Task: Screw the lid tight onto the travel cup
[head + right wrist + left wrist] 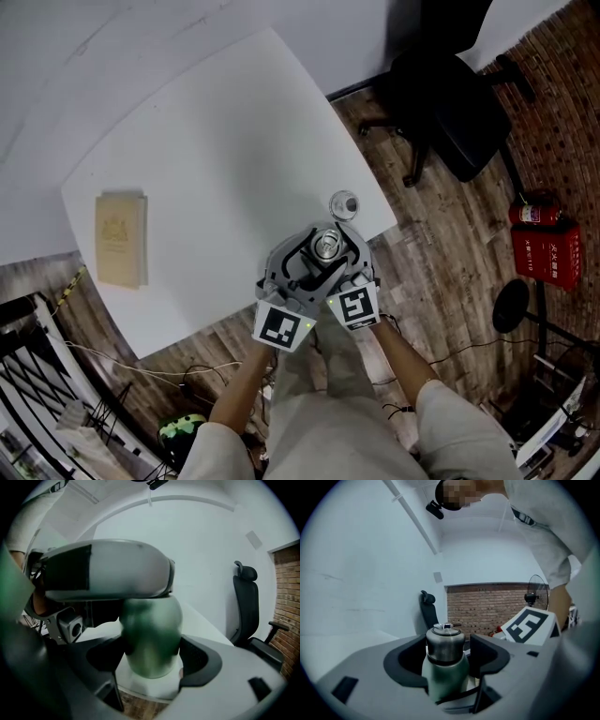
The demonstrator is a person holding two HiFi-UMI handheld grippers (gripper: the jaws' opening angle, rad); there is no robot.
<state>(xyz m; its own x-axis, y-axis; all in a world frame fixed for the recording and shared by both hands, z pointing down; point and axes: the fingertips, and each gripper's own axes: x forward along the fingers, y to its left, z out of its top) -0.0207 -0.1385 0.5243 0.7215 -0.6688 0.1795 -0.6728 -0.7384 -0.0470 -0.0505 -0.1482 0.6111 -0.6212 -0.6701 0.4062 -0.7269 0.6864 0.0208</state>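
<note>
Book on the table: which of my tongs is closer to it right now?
Left. The left tongs hold the cup from the book's side, with the book far off to the left. The right tongs hold the cup from the other side, farther away.

Left tongs (446, 660) and right tongs (152, 660), two; one travel cup (326, 246), one lid (344, 204), one book (121, 239), one chair (450, 103).

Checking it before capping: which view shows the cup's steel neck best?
Left gripper view: the travel cup's steel neck stands side-on between the jaws. The head view shows only its mouth from above; the right gripper view, only the blurred green body, the neck hidden.
</note>
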